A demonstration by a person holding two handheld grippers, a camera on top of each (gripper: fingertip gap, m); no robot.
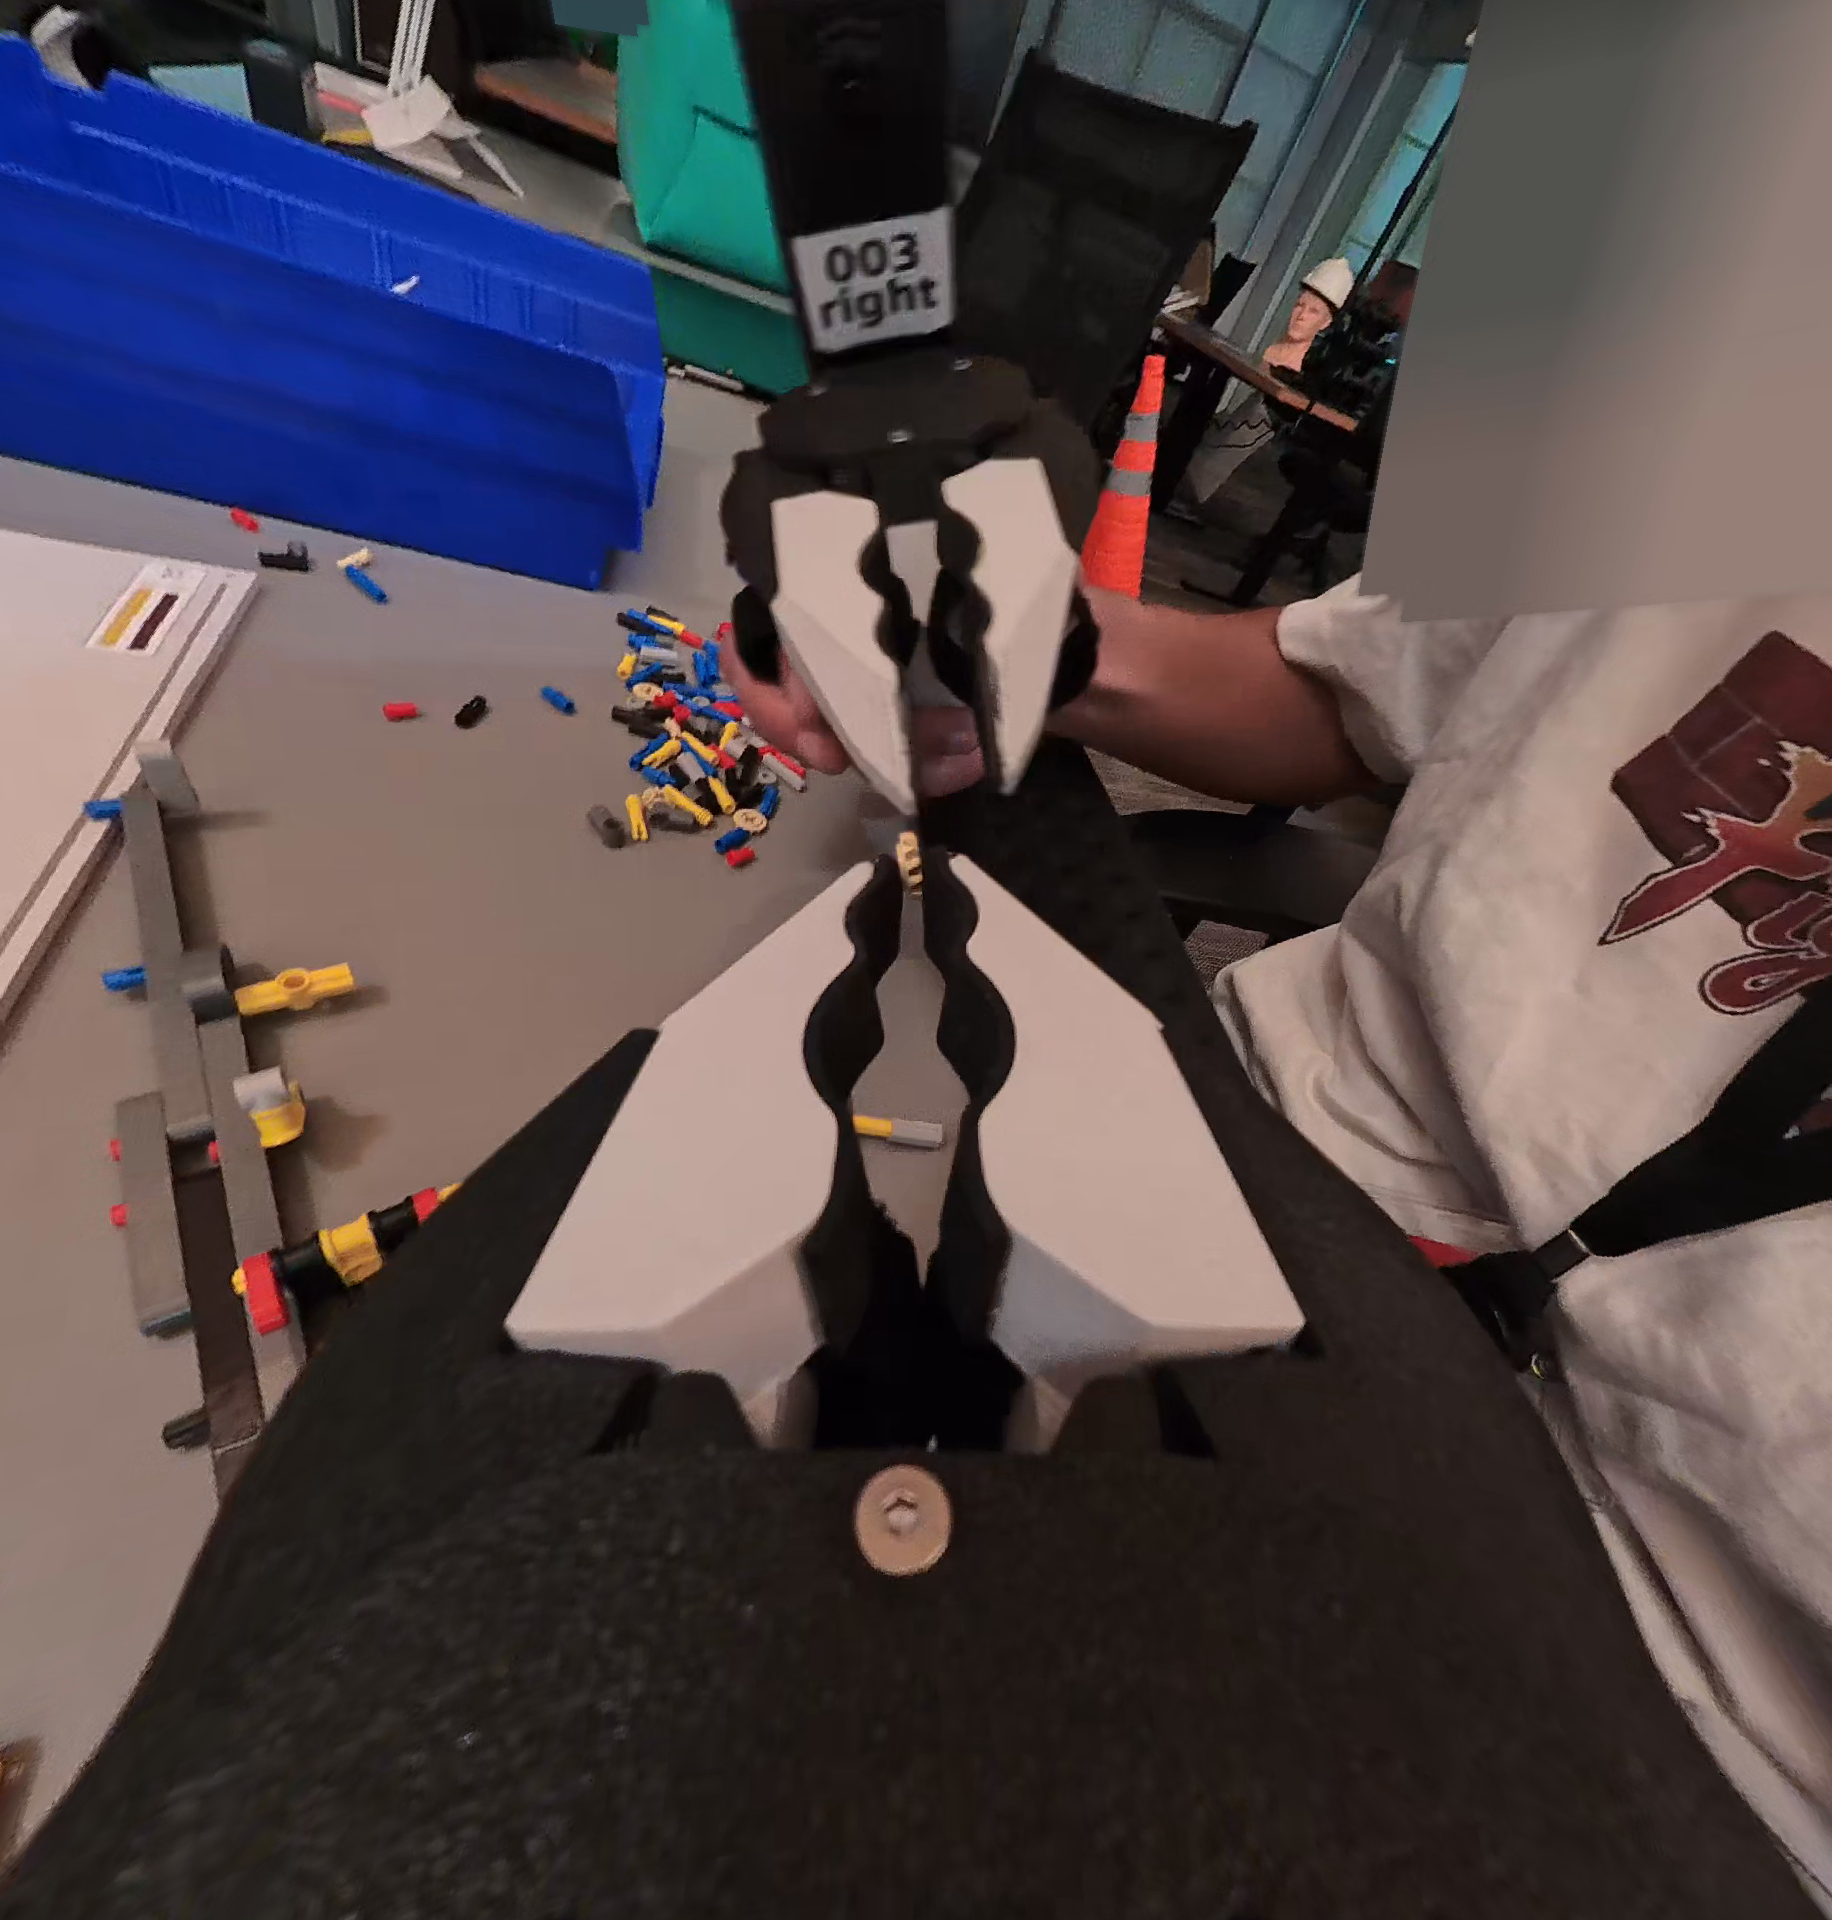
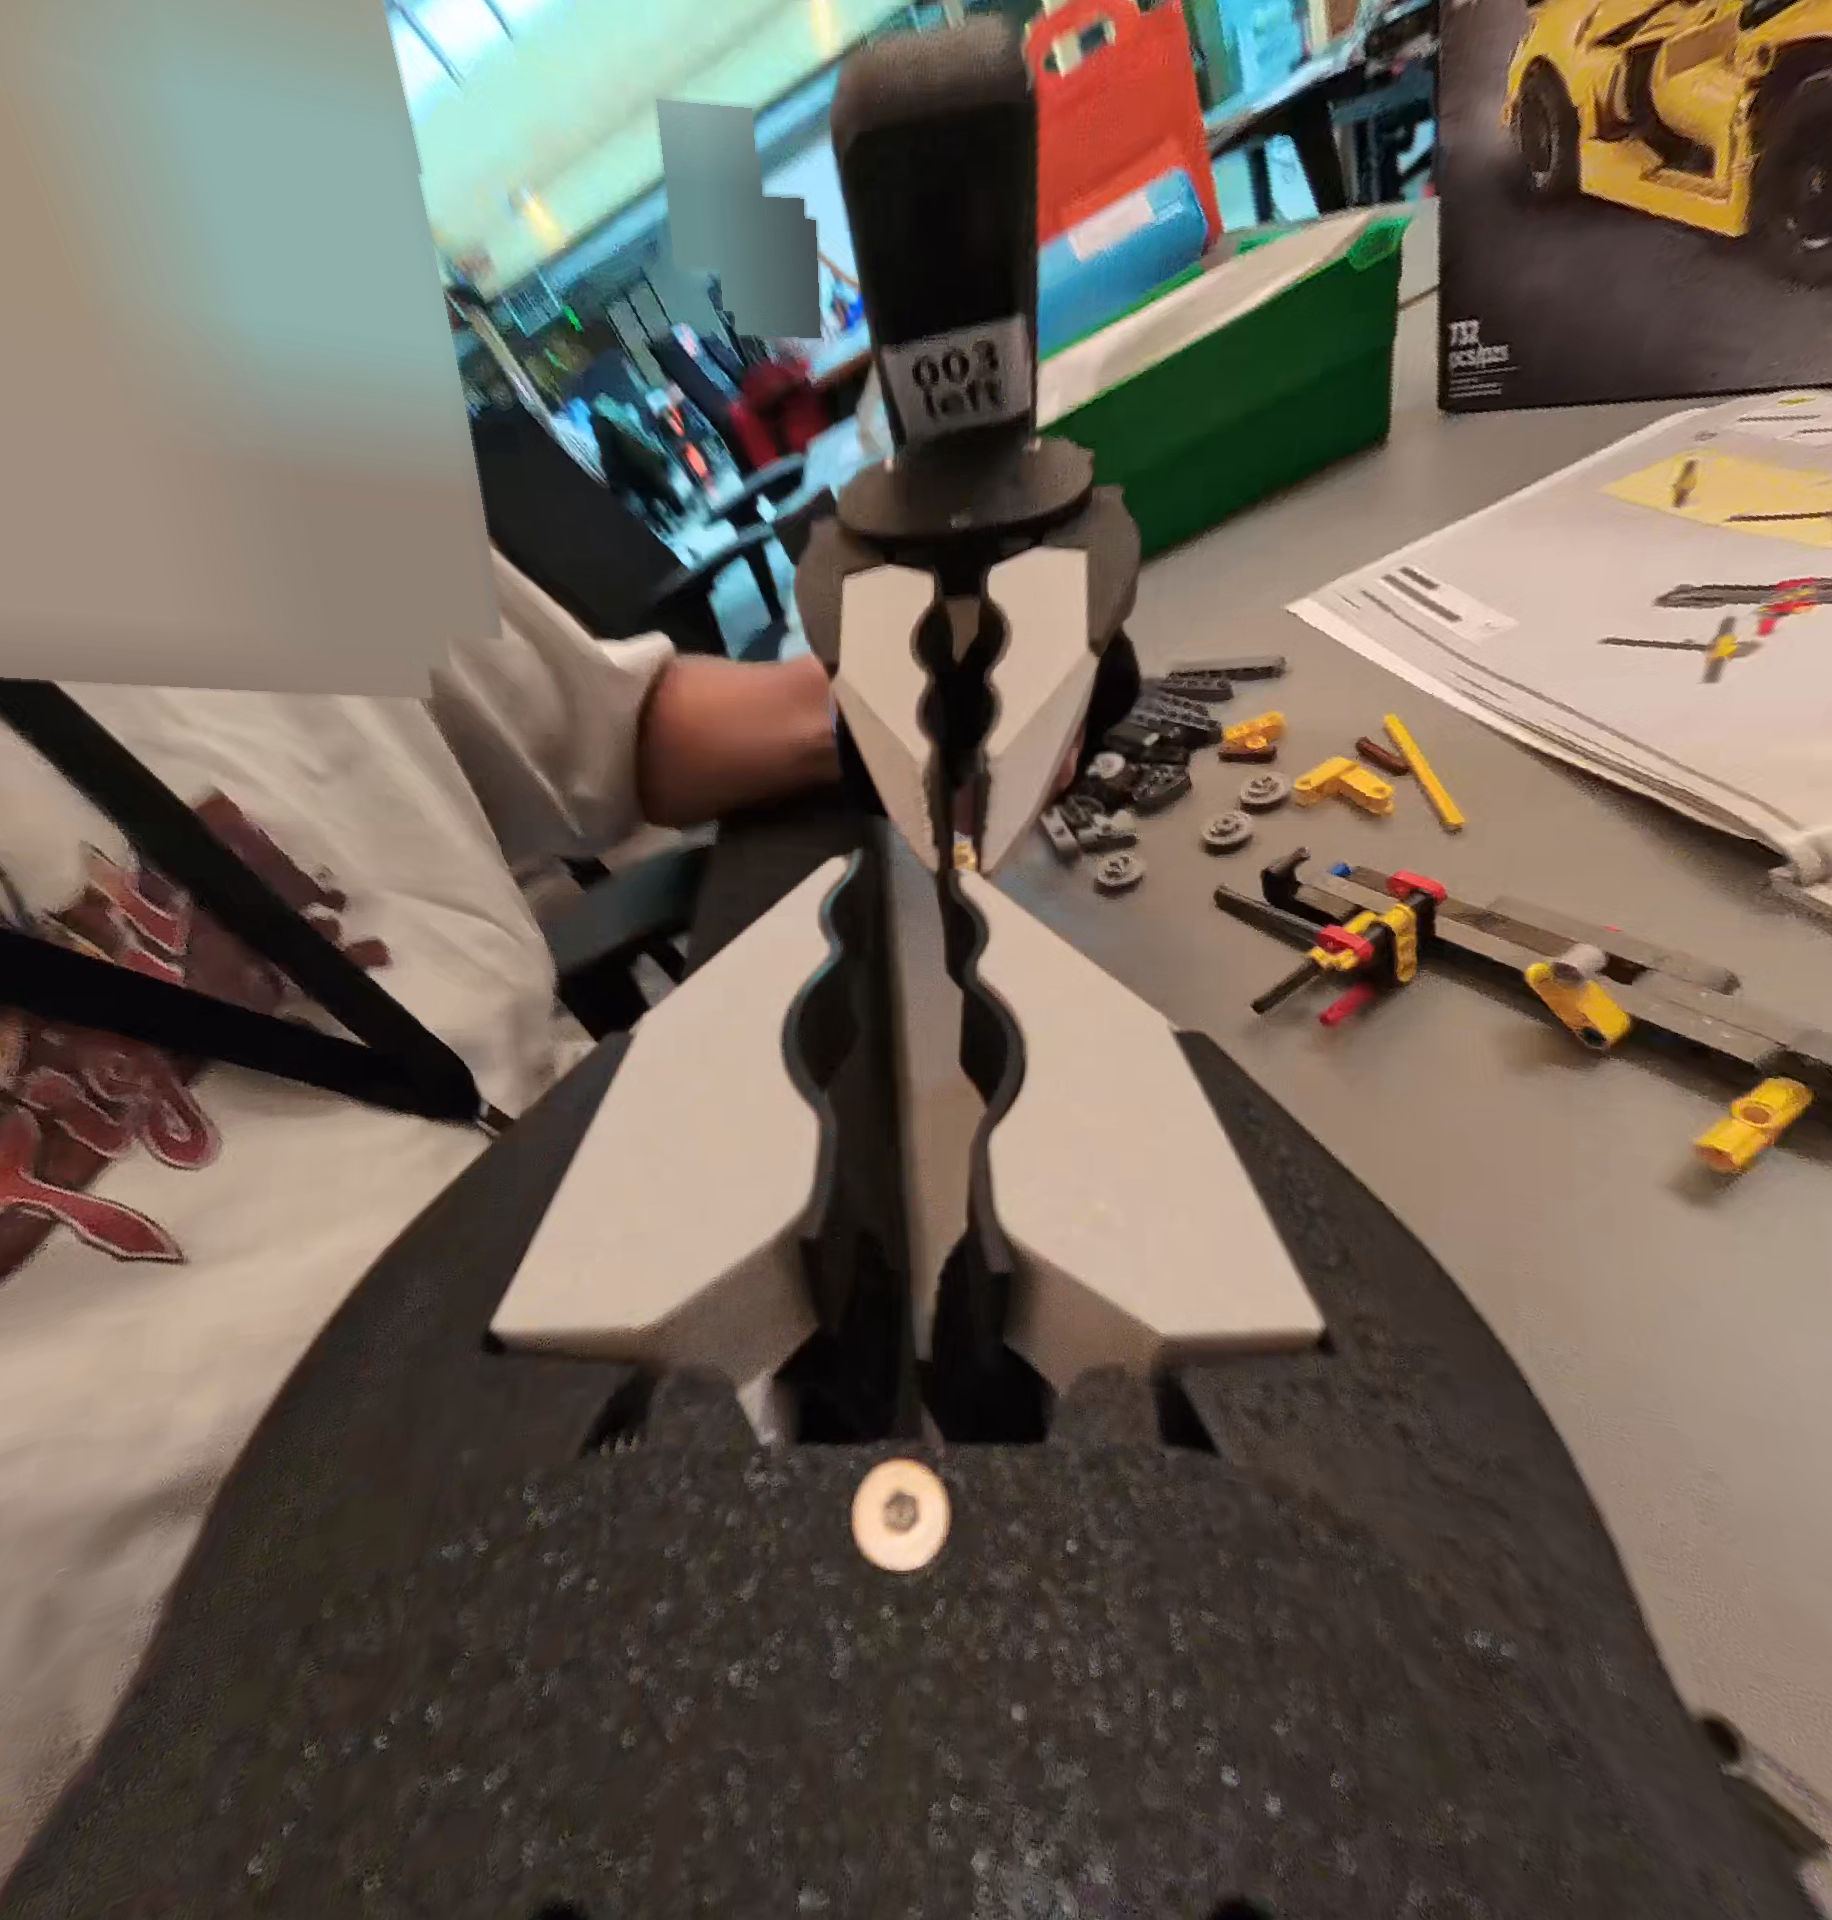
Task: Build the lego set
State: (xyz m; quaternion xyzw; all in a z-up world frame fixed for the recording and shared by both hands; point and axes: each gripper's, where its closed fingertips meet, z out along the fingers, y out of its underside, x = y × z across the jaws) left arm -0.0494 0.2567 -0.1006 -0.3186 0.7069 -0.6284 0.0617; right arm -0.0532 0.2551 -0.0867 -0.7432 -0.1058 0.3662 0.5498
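On the grey table point(image 1: 476, 894) lies the long grey beam assembly point(image 1: 190, 1039), with a pile of loose pins point(image 1: 699, 727) farther off. Tip to tip above it, the left tongs point(image 1: 912, 868) pinch a small tan gear point(image 1: 909, 858); the right tongs point(image 2: 959, 878) clamp a grey beam point(image 2: 917, 1039).

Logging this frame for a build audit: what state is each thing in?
Left gripper: jaws shut on a small tan gear.
Right gripper: jaws shut on a thin grey piece, tip to tip with the left.
Tan gear: held off the table.
Grey beam assembly: lying flat, partly built.
Instruction booklet: open.
Connector pile: loose.
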